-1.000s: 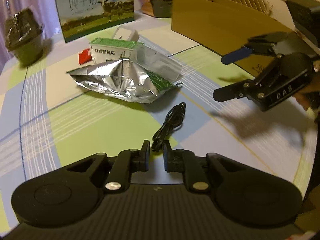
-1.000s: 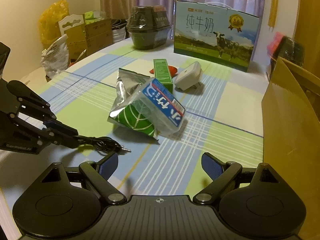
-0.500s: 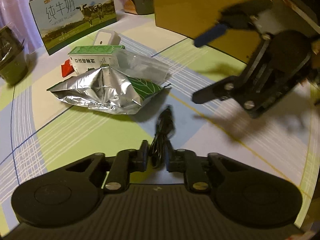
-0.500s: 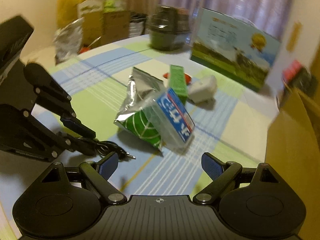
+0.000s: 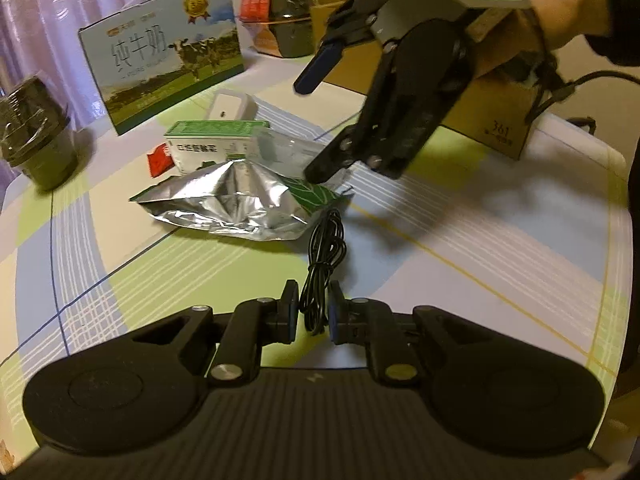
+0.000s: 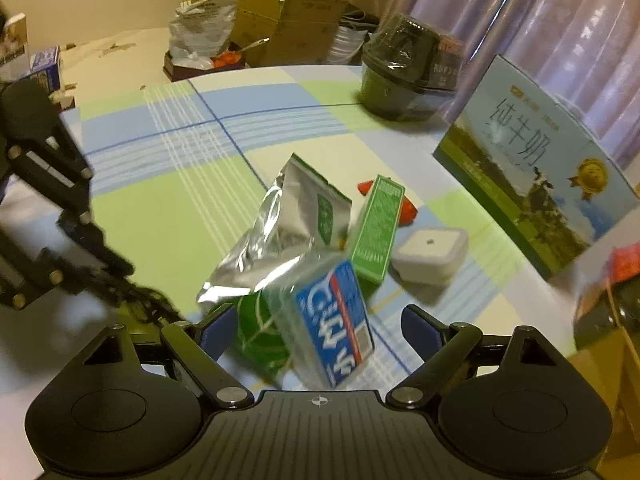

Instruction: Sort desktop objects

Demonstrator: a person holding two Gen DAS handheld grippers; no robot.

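Observation:
A black coiled cable (image 5: 324,256) lies on the checked tablecloth (image 5: 480,248), and my left gripper (image 5: 314,308) is shut on its near end. Beyond it sits a crumpled silver foil bag (image 5: 232,200) with a green box (image 5: 212,148) and a white adapter (image 5: 232,106) behind. My right gripper (image 5: 318,118) hangs open over the pile. In the right wrist view, the right gripper (image 6: 320,326) straddles a clear bag holding a blue-and-white pack (image 6: 332,320), its jaws wide and not touching it. The foil bag (image 6: 280,236) and green box (image 6: 378,228) lie just past it.
A milk gift carton (image 6: 532,168) and a wrapped dark bowl (image 6: 404,76) stand at the table's far side. A small red packet (image 6: 408,210) lies by the green box. A brown cardboard box (image 5: 492,120) stands on the right. A person's hand (image 5: 560,0) holds the right gripper.
The left gripper slid forward until the cable's end sat between its fingers. The right gripper swung in from the side and came down over the clear bag, still open.

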